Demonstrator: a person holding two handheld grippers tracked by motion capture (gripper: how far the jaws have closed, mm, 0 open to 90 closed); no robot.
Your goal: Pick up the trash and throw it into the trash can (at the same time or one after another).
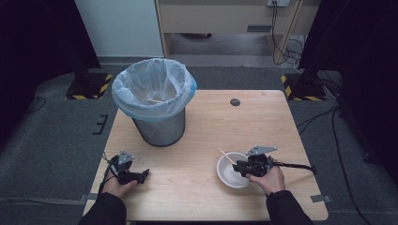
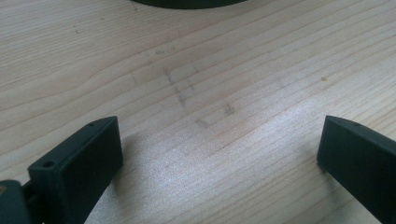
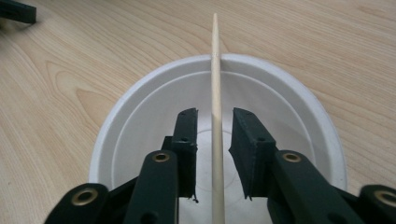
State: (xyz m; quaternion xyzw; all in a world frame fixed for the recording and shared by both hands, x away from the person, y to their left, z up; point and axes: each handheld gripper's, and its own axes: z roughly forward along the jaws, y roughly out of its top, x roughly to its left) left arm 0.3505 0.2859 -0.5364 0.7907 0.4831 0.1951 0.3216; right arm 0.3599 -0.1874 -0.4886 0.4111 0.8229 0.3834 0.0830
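Between my right gripper's (image 3: 215,140) narrowed jaws runs a stick (image 3: 216,93), gaps on both sides, leaning on the far rim of the bowl (image 3: 140,107) near the table's (image 1: 202,140) front right edge. Left gripper (image 2: 219,154) rests wide open and empty by the front left corner, with the bin (image 1: 155,101) at the back left.

The bin (image 1: 157,101) stands on the tabletop (image 1: 206,122), toward its far left. The bowl (image 1: 231,171) sits nearer the person, right of the bin. The stick (image 3: 216,116) rests in the bowl, leaning over its rim. A stick (image 1: 154,100) lies inside the bin.
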